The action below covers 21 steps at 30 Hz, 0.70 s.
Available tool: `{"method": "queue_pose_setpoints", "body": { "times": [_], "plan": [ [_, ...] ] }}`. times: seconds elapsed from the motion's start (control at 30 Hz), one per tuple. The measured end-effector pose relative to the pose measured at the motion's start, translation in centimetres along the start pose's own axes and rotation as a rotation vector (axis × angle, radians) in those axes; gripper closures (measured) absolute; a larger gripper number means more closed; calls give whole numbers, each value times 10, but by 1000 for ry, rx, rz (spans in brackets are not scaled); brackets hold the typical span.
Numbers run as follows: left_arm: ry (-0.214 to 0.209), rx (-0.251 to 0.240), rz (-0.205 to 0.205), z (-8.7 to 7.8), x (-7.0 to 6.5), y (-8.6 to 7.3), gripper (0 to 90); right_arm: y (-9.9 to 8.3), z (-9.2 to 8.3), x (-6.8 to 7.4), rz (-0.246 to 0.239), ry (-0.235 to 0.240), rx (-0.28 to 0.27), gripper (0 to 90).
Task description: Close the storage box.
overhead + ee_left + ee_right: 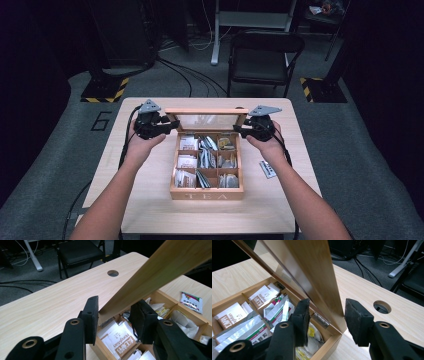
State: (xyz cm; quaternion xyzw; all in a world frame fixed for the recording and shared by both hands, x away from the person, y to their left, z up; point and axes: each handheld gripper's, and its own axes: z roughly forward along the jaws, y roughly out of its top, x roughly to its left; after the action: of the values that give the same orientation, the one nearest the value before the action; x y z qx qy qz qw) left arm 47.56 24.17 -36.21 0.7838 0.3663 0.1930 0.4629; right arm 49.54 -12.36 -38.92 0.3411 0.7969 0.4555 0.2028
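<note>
Overhead camera faces forward-down; 2 claw cameras closely share the lid [206, 114].

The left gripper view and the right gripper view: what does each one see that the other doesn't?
The left gripper view alone has a loose tea packet lying on the table beyond the tea box. The right gripper view alone has the lid's metal hinge and glass pane. Both share the raised wooden lid, the sachets in the compartments, and a round hole in the tabletop.
</note>
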Motion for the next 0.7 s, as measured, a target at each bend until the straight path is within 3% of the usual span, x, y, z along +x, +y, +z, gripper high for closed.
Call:
{"method": "queue_pose_setpoints", "body": {
  "times": [0.43, 0.7],
  "plan": [
    [-17, -5, -27, -5, -4, -11, 587, 5, -25, 16, -44, -5, -20, 531],
    [-13, 21, -8, -8, -8, -14, 589, 5, -35, 21, -36, 9, -30, 525]
  ]
}}
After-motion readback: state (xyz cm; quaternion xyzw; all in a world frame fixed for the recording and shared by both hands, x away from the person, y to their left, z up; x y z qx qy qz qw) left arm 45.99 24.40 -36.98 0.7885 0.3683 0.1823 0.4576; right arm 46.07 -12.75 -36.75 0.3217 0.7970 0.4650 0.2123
